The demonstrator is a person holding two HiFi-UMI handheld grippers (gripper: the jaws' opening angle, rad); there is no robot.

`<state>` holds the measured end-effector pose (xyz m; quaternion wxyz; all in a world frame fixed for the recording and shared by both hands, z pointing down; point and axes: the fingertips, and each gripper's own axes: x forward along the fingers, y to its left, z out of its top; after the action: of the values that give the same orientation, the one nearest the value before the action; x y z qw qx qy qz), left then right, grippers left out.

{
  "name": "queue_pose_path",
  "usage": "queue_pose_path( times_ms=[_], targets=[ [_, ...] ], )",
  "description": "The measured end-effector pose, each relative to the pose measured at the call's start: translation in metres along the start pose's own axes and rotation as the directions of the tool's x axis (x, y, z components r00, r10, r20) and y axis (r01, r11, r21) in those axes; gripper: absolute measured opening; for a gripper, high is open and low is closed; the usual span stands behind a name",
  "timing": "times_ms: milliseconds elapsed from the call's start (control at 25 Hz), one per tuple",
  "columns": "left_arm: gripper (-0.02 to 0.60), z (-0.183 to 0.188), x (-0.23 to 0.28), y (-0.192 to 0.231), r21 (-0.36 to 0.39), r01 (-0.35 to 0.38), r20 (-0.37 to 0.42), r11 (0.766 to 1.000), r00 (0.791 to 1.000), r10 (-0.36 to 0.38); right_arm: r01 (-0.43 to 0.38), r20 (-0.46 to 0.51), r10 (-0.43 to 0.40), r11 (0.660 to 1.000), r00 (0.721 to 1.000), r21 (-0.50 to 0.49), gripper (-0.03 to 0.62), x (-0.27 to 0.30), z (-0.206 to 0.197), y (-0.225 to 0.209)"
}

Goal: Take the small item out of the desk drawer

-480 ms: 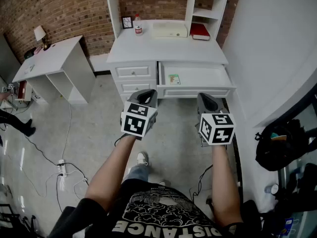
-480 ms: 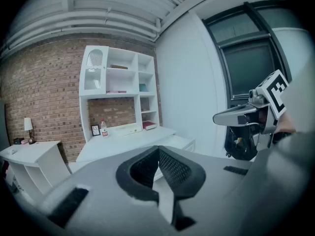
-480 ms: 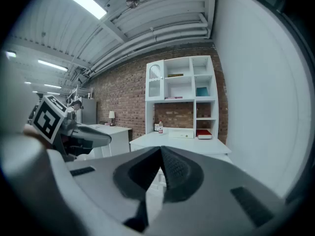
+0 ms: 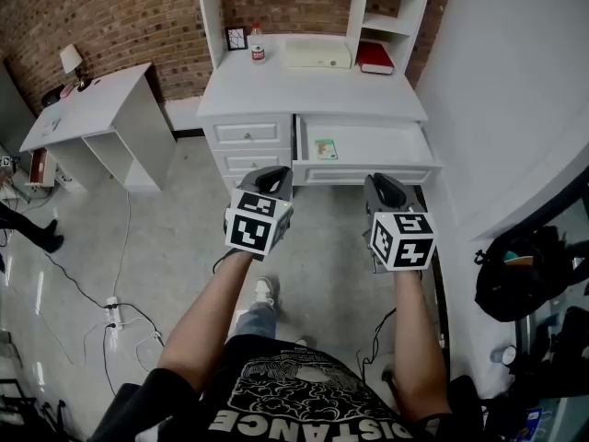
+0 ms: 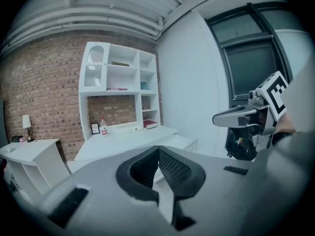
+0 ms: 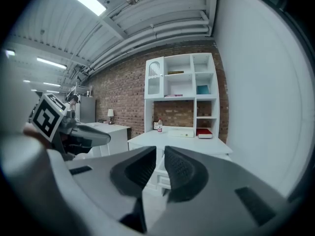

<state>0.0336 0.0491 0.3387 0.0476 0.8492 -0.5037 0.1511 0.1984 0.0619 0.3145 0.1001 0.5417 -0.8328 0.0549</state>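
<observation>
A big white desk with shelves on top stands against a brick wall. A smaller white table stands to its left. A black bag sits on the floor far to the right.

The desk's top right drawer is pulled out. Both arms reach toward the desk. The left gripper is just below the drawer's left corner. Its jaws are closed, tip to tip, with nothing in them. The right gripper is just below the drawer's front. Its jaws are almost closed, with a thin gap, and hold nothing.

On the desk top lie a flat white box, a red book and a little bottle.

The small item, a green and white card, lies flat at the left end of the drawer, and no gripper touches it.
</observation>
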Motion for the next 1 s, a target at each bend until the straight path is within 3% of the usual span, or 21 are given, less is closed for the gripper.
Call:
queue_pose_path(
  times_ms=[1000],
  targets=[
    [0.008,0.007,0.116,0.092,-0.020,0.054,-0.025,0.998,0.998,-0.054,0.033,-0.087,-0.031,0.999,0.996,0.025,0.216,0.138,-0.001,-0.029]
  ],
)
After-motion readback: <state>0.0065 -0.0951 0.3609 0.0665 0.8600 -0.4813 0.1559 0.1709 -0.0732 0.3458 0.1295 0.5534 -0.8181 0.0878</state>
